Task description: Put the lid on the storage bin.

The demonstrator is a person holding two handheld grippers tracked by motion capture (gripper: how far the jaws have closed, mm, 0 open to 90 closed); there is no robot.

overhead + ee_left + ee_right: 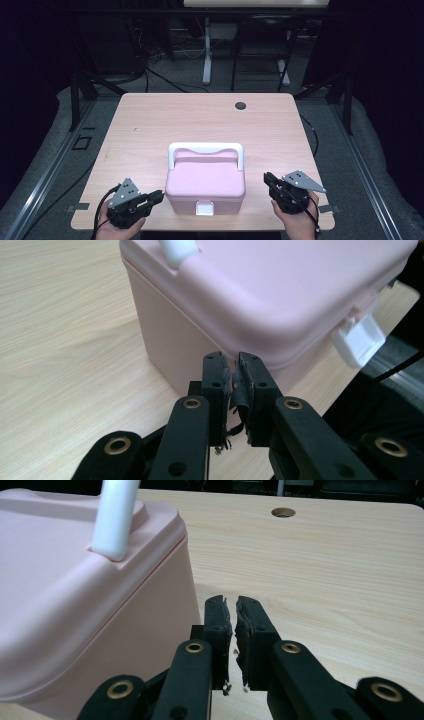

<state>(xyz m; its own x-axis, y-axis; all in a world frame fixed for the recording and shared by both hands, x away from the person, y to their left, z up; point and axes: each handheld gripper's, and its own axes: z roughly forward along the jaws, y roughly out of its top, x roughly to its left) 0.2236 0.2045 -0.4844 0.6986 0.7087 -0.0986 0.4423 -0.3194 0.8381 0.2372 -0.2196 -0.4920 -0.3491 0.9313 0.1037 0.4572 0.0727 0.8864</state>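
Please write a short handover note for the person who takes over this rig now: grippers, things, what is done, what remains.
Left gripper: shut, empty, beside the pink box on its left.
Right gripper: shut, empty, beside the box on its right.
Box: near the table's front edge, lid down, white handle up, white latch facing the person and apparently fastened.
Done: nothing visible yet.
Left: probably release the latch and open the lid.

A pale wooden table [150,125] bears a pink lidded box [205,182]

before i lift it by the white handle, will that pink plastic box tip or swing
The pink plastic box looks rigid and squat, so it probably won't tip on the table. Its upright white handle spans the lid, so it should hang fairly level. The front white latch seems shut, so the lid likely stays closed.
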